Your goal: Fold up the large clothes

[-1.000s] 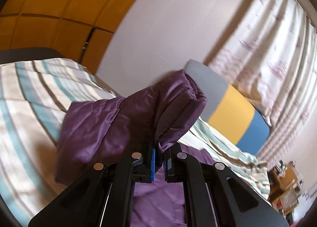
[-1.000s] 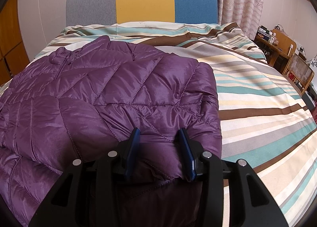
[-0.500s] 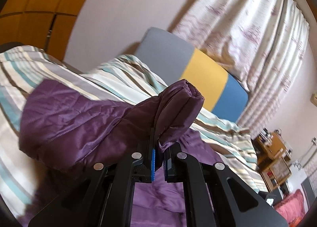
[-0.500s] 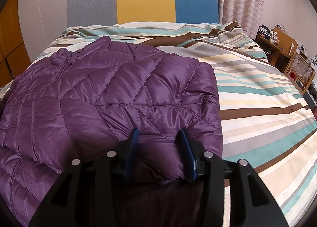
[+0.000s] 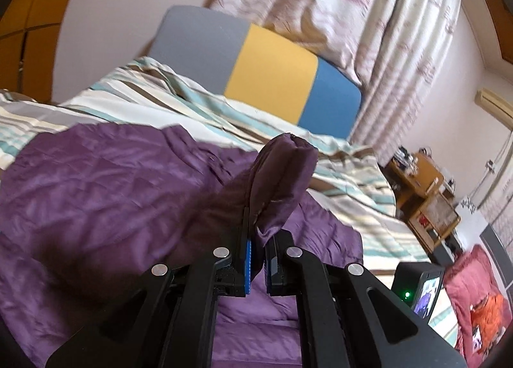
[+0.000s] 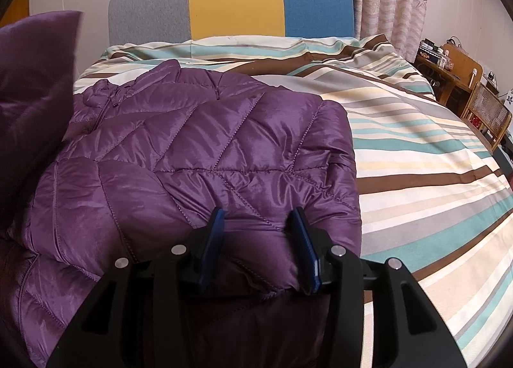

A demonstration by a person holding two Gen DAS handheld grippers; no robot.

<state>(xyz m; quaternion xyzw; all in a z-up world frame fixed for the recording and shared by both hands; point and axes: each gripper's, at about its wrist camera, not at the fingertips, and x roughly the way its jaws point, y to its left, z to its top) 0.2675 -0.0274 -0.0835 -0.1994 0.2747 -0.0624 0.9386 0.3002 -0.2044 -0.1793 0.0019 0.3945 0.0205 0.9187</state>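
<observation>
A purple quilted jacket (image 6: 208,130) lies on the striped bed (image 6: 416,149), its right side folded in over the body. My right gripper (image 6: 258,217) sits at the jacket's near folded edge, its blue pads pressed into a puffy fold of it. My left gripper (image 5: 258,239) is shut on the cuff end of the purple sleeve (image 5: 282,169), which stands up above the fingers, lifted over the jacket body (image 5: 96,182). In the right wrist view that raised sleeve (image 6: 35,72) hangs at the far left.
A grey, yellow and blue headboard (image 6: 234,2) ends the bed, with curtains (image 5: 352,15) behind it. A wooden desk and chair (image 6: 461,69) stand to the right of the bed. A red cloth heap (image 5: 474,287) and a black device with a small screen (image 5: 423,291) lie at lower right.
My left gripper swung across with the sleeve, from facing the orange wardrobe to facing the headboard. The sleeve came into the right wrist view at the left. The right gripper stayed put.
</observation>
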